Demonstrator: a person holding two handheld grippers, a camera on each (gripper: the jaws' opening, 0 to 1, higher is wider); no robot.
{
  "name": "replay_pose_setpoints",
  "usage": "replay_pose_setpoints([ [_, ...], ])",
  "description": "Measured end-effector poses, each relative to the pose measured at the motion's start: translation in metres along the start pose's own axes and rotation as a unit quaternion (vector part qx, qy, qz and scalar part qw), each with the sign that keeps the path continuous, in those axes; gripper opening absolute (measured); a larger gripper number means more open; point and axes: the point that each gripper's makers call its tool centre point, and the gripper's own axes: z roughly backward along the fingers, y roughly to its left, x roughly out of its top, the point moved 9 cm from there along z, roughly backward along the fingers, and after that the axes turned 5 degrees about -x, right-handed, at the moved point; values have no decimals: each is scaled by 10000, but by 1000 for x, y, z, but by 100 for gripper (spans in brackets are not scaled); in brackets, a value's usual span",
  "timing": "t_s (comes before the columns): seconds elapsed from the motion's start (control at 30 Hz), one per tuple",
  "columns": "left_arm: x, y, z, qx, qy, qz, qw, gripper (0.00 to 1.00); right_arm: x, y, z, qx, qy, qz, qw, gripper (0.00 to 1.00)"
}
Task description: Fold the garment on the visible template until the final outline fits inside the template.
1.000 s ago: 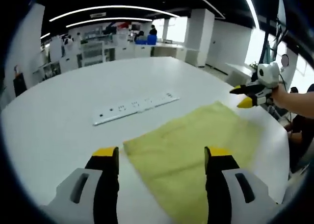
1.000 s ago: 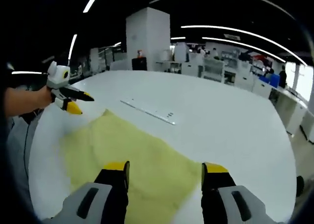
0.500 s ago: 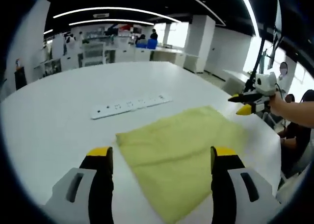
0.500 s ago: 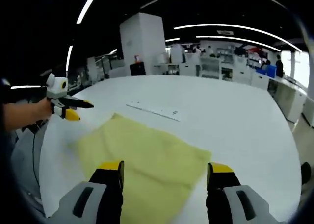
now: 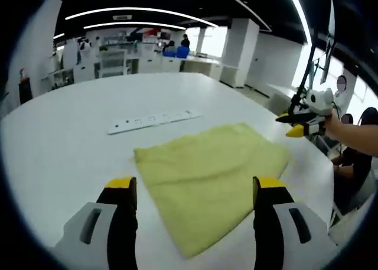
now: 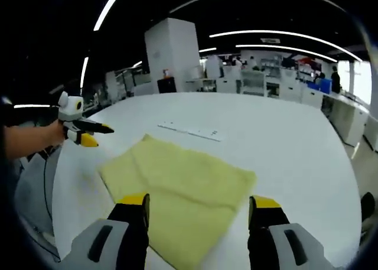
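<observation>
Pulled both hands back a bit over the last second, so the yellow garment [image 5: 208,178] now sits further out in front of my jaws instead of running under them; the cloth itself looks like it stayed put.

Left gripper view: my left gripper [image 5: 195,190] is held above the white table [image 5: 65,146], jaws spread wide with nothing between them. The garment lies flat as a rough 4-sided patch near the table edge closest to me, 1 corner pointing toward the white power strip [image 5: 155,120], which lies apart from it, further toward the table's middle. My right gripper [image 5: 299,124] comes in from the right over the table edge past the cloth's far corner, my hand wrapped around it; its yellow tips look slightly apart.

Right gripper view: my right gripper [image 6: 199,204] also hangs wide open and empty above the near edge of the garment [image 6: 177,187]. The cloth is spread flat, with a fold line showing across it. The power strip [image 6: 192,130] lies beyond it. My left gripper [image 6: 94,134] floats at the left, off the cloth's far corner, not touching it. No template outline that I can make out on the table [image 6: 283,140].
</observation>
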Motion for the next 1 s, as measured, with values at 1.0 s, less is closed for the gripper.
replay_pose_setpoints([
  [1.0, -66, -5, 16, -41, 456, 332, 9984, 52, -60, 4, 19, 45, 492, -213, 9986, 41],
])
